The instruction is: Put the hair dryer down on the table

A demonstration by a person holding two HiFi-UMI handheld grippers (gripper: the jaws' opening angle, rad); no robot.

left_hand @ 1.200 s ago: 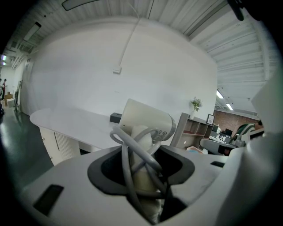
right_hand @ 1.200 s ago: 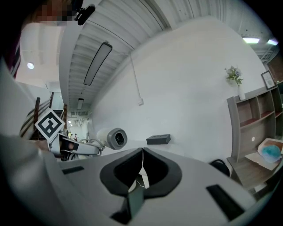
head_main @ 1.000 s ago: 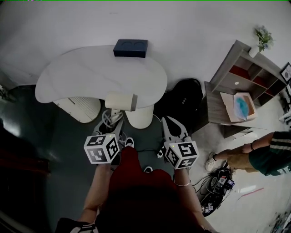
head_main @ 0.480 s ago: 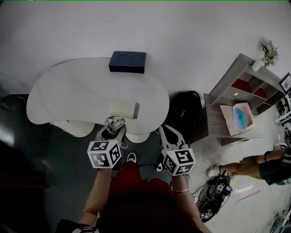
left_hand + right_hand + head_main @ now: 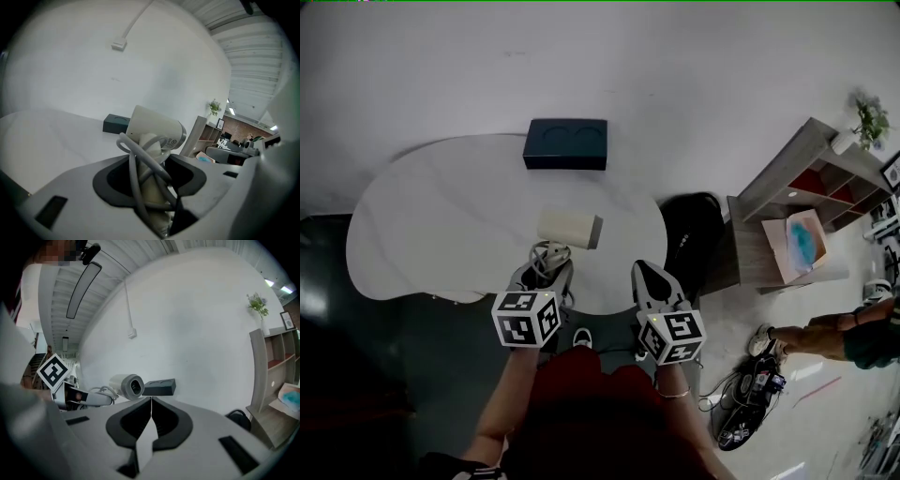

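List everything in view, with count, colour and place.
table: one, white, before the person.
box: one, dark blue, table's far edge.
hair dryer: one, cream, cord wound round handle, over the table's near edge.
bag: one, black, floor right of table.
shelf unit: one, wooden, far right.
plant: one, green, on the shelf unit.
other person: one, partly seen, right edge.
left gripper: one, grey, shut on the hair dryer's handle.
right gripper: one, grey, shut, empty.

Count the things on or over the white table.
2: the hair dryer, held by the left gripper over the near side, and a dark box by the far edge. None seems hidden.
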